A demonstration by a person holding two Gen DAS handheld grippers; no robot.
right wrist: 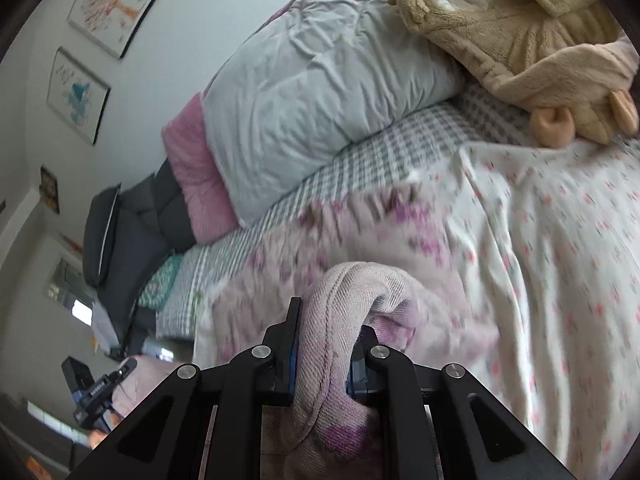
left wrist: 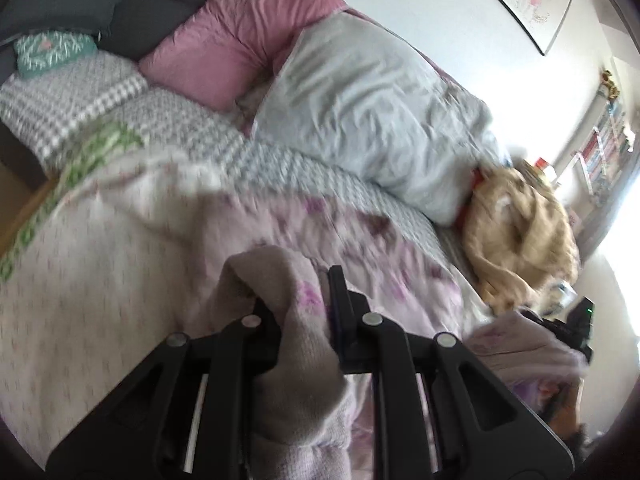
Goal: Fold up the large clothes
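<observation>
Pinkish knit garment point(left wrist: 288, 344) bunched on bed | left gripper point(left wrist: 298, 300) clamped on it | right gripper point(right wrist: 330, 336) clamped too | tan plush robe point(right wrist: 520, 40) at 1 o'clock

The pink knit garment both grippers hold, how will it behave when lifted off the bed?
The garment looks floppy: it bunches and droops between the jaws. Its thick knit suggests some weight, so it will probably sag between the left gripper and the right gripper.

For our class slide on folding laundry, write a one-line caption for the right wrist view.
Right gripper clamps a fold of the pink floral garment above the bed.
</observation>
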